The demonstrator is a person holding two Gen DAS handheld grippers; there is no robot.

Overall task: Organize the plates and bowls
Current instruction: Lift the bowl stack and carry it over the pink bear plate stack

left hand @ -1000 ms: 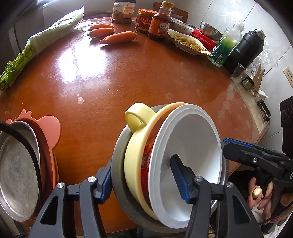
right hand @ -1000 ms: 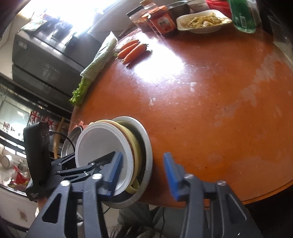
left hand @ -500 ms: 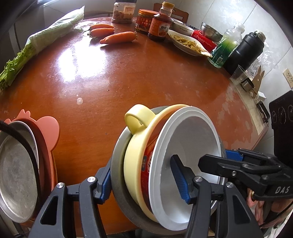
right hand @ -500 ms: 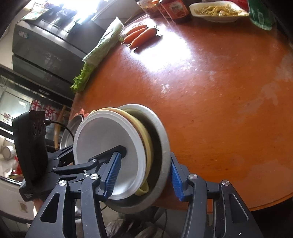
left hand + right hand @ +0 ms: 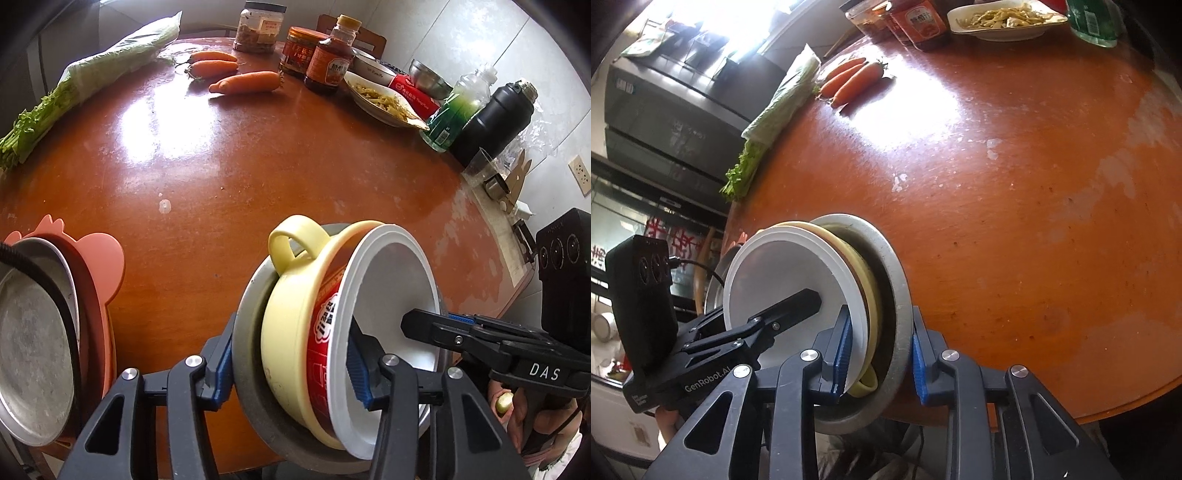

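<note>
Standing on edge at the near edge of the tabletop [image 5: 229, 177]: one nested stack, comprising a grey metal plate [image 5: 246, 363], a yellow bowl [image 5: 286, 332] with loop handle uppermost, and a white cup [image 5: 391, 291] with red printed wall. Left gripper [image 5: 291, 373]: closing, one blue pad against the plate's back, the other inside the cup, pinching the stack. Right gripper [image 5: 879, 356]: closing, pads either side of the same stack's rims, one on the cup's inner face, one behind the plate; whether they press yet, I cannot tell. Near left edge: steel plate [image 5: 33, 343] resting in a pink dish [image 5: 99, 266]. Far left edge: bagged celery [image 5: 92, 74]. Far edge: three carrots [image 5: 245, 82], jars [image 5: 258, 27], sauce bottle [image 5: 330, 61], dish of noodles [image 5: 384, 99]. Far right edge: green bottle [image 5: 456, 110] just beside a black flask [image 5: 496, 118].
</note>
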